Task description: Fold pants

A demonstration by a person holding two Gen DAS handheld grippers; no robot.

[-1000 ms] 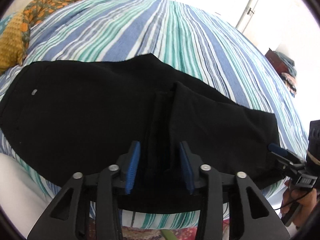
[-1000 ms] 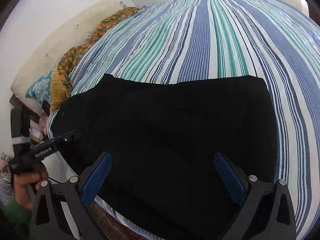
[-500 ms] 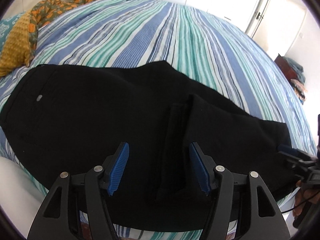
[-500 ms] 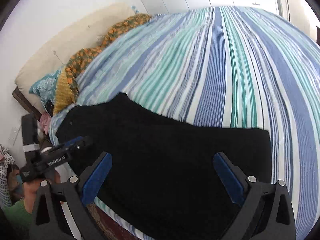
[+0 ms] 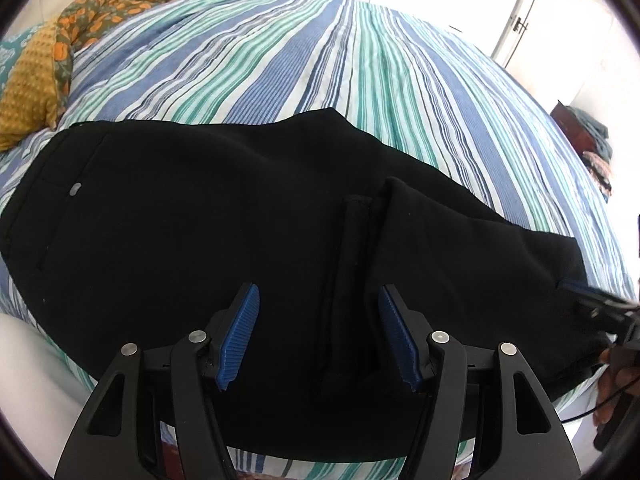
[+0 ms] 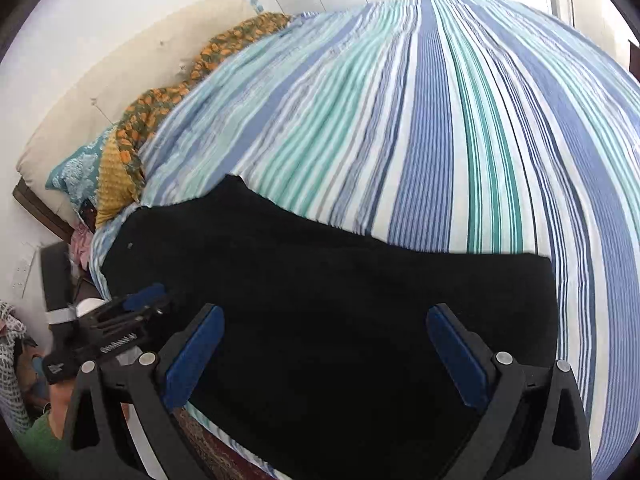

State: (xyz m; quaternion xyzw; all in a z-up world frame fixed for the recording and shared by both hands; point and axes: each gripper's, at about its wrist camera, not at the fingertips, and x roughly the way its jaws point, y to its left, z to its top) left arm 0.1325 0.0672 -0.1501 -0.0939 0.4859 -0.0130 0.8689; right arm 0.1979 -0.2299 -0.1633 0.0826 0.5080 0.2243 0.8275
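Blue-, teal- and white-striped bedspread (image 5: 360, 60) carried the black fabric pants (image 5: 200, 216), lying at six o'clock. Both grippers, left gripper (image 5: 319, 334) and right gripper (image 6: 325, 356), gaped wide above them. White lettering on the left gripper's body stayed unreadable.

White letters sit on the left gripper (image 6: 108, 332) body, seen at the bed's near left edge in the right wrist view. Too small & blurry to read. No other words.
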